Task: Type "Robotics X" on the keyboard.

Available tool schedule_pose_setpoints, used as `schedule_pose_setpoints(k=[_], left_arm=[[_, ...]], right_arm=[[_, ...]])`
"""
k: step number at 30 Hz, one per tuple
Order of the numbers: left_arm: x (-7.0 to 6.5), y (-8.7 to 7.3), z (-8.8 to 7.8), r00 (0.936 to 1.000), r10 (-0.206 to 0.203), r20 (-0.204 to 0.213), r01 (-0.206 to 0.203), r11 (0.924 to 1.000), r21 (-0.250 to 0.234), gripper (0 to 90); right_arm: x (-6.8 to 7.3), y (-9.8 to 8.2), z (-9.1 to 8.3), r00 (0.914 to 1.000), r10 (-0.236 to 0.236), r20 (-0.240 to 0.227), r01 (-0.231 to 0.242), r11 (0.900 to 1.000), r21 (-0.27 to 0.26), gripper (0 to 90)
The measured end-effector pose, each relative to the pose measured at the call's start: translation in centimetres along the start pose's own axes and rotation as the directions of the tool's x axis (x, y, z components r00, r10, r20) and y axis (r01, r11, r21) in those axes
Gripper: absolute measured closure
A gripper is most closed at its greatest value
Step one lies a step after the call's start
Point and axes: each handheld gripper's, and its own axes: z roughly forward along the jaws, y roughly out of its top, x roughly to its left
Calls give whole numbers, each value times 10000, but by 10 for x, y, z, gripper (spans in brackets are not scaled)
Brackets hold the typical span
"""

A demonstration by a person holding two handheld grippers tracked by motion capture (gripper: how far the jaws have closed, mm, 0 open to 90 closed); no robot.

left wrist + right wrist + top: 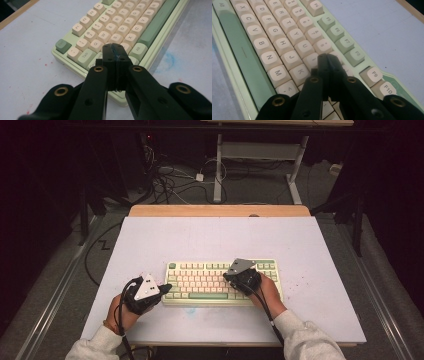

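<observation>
We hold both grippers fully closed, empty: left gripper (116,53) over the mechanical keyboard (200,295) at mid-table, right gripper (327,60) over its middle keys. Blunt tips risk hitting two keys.

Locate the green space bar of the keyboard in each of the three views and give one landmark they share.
High view: the space bar lies in the keyboard's near row, between the two hands.
Left gripper view: it runs along the upper right, beyond the shut left tongs.
Right gripper view: it runs down the left side, left of the shut right tongs.
Shared landmark: the Alt key at the space bar's end.
</observation>
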Motion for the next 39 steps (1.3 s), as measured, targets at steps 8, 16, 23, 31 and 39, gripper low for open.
schedule_pose_setpoints(k=[8,16,23,31,39], left_arm=[[-1,0,1,10000,49,48,-49,10000,60,877],[-1,0,0,10000,82,19,-83,9999,70,877],[-2,1,0,9999,95,39,-95,9999,55,877],[-5,4,0,10000,-14,93,15,9999,-107,877],[-9,8,3,9999,111,75,-112,9999,37,877]], right_arm=[[2,1,1,9999,-53,87,52,9998,167,900],[1,5,-2,9999,-137,-11,137,9993,348,900],[2,5,-14,9999,120,24,-119,9995,-296,900],[4,3,-39,9996,250,102,-236,9921,-1236,900],[5,-3,-61,9997,244,87,-224,9834,-1801,900]])
